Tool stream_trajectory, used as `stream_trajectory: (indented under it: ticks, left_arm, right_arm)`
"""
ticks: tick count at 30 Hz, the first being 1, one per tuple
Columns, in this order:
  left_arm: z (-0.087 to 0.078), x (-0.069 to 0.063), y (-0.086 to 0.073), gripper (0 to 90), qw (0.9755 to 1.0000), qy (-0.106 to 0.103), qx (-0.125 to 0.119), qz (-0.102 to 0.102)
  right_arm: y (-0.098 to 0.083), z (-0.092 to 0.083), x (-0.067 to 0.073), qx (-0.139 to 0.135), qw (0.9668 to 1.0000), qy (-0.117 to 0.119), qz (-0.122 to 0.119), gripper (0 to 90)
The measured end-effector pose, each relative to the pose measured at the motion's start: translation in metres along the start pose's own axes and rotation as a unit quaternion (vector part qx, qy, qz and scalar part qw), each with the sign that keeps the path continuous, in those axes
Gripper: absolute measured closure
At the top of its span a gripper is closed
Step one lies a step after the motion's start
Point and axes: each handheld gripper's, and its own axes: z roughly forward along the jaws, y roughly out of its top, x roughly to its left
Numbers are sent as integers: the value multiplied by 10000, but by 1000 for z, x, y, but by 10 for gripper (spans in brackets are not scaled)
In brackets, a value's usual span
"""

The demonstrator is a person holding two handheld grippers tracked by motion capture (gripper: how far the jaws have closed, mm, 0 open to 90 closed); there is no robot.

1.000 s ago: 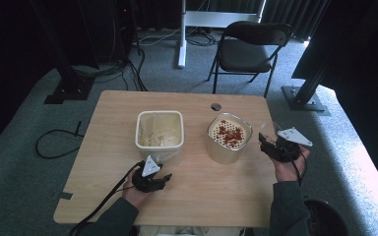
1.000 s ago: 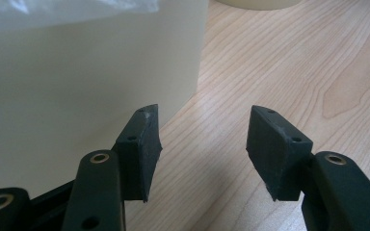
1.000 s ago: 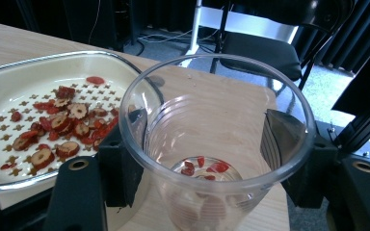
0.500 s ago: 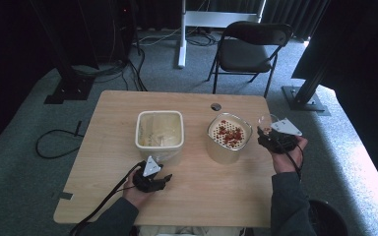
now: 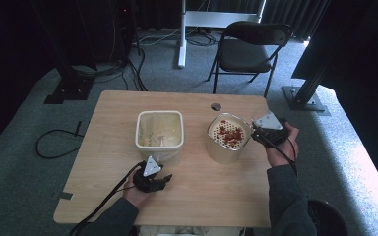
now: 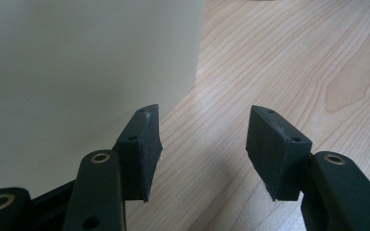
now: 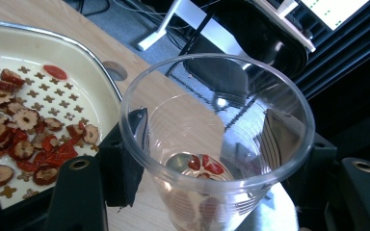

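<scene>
No readable text, labels, brands or numbers anywhere. The screen [image 7: 335, 10] at the far right in the right gripper view carries rows of small green marks, too tiny to read.
</scene>
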Motion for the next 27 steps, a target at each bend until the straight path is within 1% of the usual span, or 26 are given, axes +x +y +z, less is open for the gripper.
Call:
stream_trajectory:
  ticks: [3, 4, 6, 7, 8, 12, 14, 16, 17, 18, 20, 21, 22, 23, 25, 27]
  left_arm:
    - [0, 0, 0, 467, 10000, -3, 1, 1]
    - [0, 0, 0, 467, 10000, -5, 1, 1]
    - [0, 0, 0, 467, 10000, -8, 5, 0]
    - [0, 0, 0, 467, 10000, -8, 6, 0]
    - [0, 0, 0, 467, 10000, -1, 8, 15]
    - [0, 0, 0, 467, 10000, -7, 14, 5]
    - [0, 0, 0, 468, 10000, -3, 7, 0]
    - [0, -1, 0, 468, 10000, -10, 8, -5]
    - [0, 0, 0, 467, 10000, -11, 12, -1]
    - [0, -1, 0, 467, 10000, -11, 9, 0]
    - [0, 0, 0, 467, 10000, -4, 3, 13]
    - [-1, 0, 0, 467, 10000, -1, 3, 19]
    - [-1, 0, 0, 467, 10000, -3, 6, 24]
    - [-1, 0, 0, 467, 10000, -9, 10, 26]
    - [-1, 0, 0, 467, 10000, -6, 11, 24]
    - [-1, 0, 0, 468, 10000, -8, 12, 32]
  right_arm:
    - [3, 1, 4, 62, 9996, -93, -249, 342]
    - [5, 2, 5, 93, 9991, -142, -397, 342]
    - [6, 2, 7, 99, 9984, -186, -520, 342]
    - [7, 3, 9, 133, 9975, -237, -658, 342]
    - [8, 3, 10, 149, 9968, -264, -739, 342]
    - [12, 3, 16, 249, 9915, -449, -1198, 342]
    - [14, 3, 20, 268, 9892, -499, -1354, 342]
    - [16, 4, 25, 311, 9861, -548, -1538, 342]
    - [17, 5, 27, 327, 9841, -581, -1644, 343]
    - [18, 6, 29, 368, 9804, -618, -1832, 342]
    - [19, 7, 34, 426, 9751, -668, -2070, 342]
    - [20, 7, 36, 433, 9727, -696, -2171, 342]
    - [21, 7, 37, 454, 9695, -713, -2302, 342]
    - [22, 8, 39, 459, 9672, -732, -2389, 342]
    - [23, 8, 42, 480, 9616, -779, -2587, 343]
    - [24, 8, 45, 501, 9549, -814, -2810, 343]
